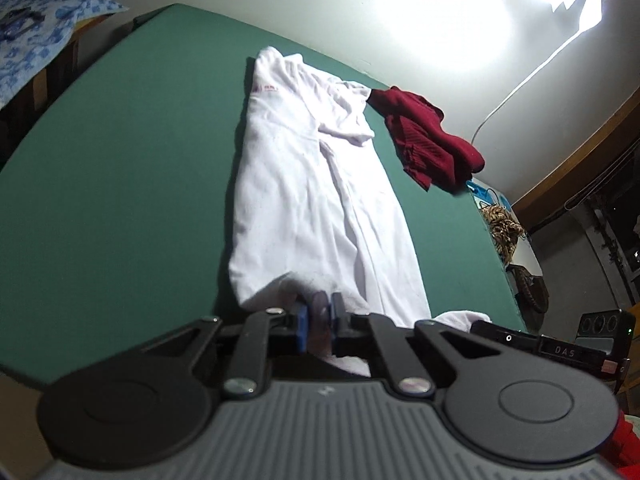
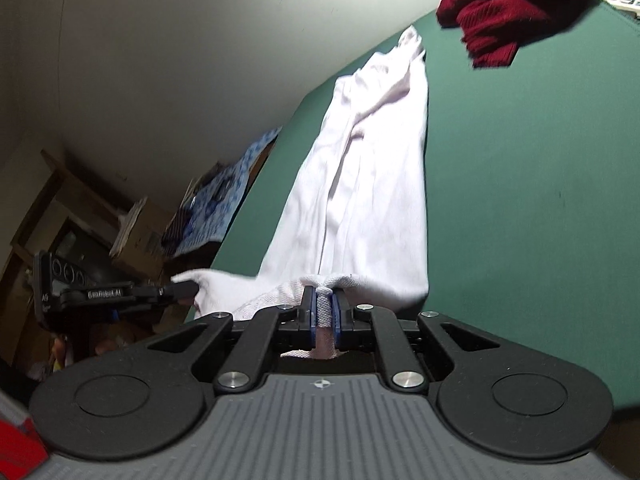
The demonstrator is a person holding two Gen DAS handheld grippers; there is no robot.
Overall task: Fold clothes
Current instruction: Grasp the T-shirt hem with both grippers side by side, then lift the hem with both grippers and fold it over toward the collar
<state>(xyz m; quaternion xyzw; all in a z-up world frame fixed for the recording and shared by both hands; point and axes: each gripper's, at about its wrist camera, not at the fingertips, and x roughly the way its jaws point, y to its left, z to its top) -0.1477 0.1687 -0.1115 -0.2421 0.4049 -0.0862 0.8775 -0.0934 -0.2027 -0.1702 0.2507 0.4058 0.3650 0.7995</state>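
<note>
Green table (image 1: pixel 120 184), wall behind. White garment (image 1: pixel 304 184) lies lengthwise, long axis running away from both tools. Left gripper (image 1: pixel 320 316) and right gripper (image 2: pixel 324 308) each clenched on near hem, side by side.

A white garment (image 1: pixel 308 200) bearing small red lettering near its far end lies on a plain dark-green tabletop (image 1: pixel 120 184). Beside it sits a deep maroon, ribbed-knit garment (image 1: pixel 424 140). A blue-and-white floral-patterned cloth (image 1: pixel 36 36) covers furniture beyond the tabletop's edge. The black left gripper (image 1: pixel 320 316) and right gripper (image 2: pixel 324 308) carry blue-backed fingers (image 2: pixel 338 312) over grey ribbed bodies. The wall (image 1: pixel 280 0) is off-white.
</note>
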